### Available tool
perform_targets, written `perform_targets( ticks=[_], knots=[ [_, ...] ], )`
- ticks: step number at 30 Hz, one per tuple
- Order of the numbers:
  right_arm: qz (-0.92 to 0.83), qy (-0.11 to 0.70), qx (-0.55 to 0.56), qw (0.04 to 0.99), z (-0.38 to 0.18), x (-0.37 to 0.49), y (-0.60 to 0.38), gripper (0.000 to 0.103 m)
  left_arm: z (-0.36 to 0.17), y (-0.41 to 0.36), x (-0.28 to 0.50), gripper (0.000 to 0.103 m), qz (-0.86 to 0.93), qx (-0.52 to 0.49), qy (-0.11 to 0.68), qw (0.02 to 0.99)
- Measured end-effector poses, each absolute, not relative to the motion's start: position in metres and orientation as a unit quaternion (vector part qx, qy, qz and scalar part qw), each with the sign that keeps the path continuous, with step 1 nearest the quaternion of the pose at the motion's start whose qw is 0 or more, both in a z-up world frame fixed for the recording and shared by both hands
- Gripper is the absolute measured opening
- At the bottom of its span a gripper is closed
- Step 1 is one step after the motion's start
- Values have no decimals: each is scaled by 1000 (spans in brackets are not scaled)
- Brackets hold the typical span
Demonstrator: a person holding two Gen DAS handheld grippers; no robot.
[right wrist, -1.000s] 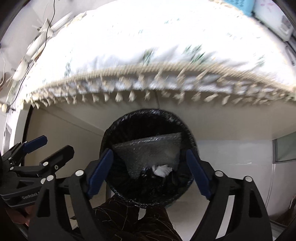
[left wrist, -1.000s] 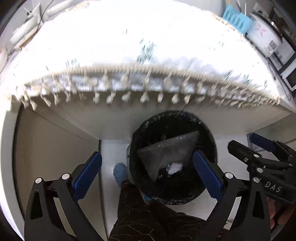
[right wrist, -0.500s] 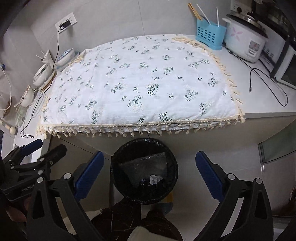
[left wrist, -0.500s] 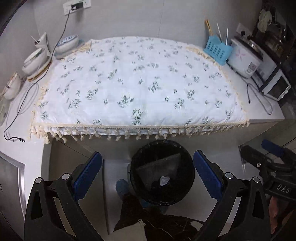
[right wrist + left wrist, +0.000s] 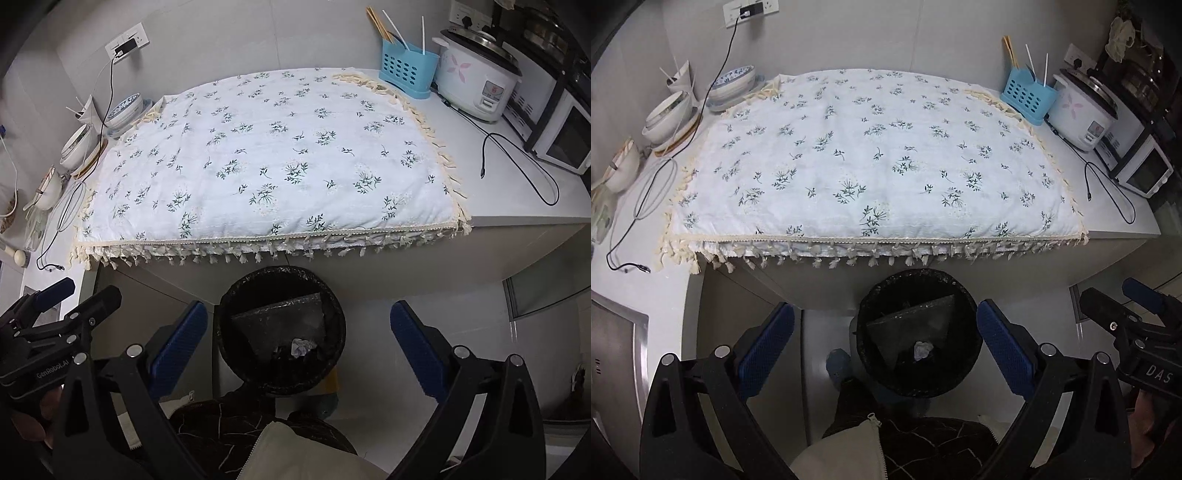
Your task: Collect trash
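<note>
both claws spread wide and empty above a black bin (image 5: 919, 334) on the floor below the counter's front edge: left gripper (image 5: 884, 345), right gripper (image 5: 298, 341). a crumpled white wad (image 5: 302, 347) and a grey plastic sheet (image 5: 280, 317) lie inside the bin, well below the blue pads (image 5: 766, 349). a floral cloth (image 5: 879, 158) covers the counter.
</note>
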State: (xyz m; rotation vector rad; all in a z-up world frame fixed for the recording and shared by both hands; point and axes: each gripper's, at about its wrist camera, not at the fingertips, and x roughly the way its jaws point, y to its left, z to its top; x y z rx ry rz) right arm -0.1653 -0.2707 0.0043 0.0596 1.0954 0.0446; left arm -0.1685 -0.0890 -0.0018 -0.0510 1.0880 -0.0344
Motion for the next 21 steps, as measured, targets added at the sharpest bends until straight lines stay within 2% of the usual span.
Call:
perform_targets(
  ticks=[21],
  knots=[
    [39,531,17,846,-4,-160,-267,95,-7,-89,-168,97,1,-21,532,847]
  ],
)
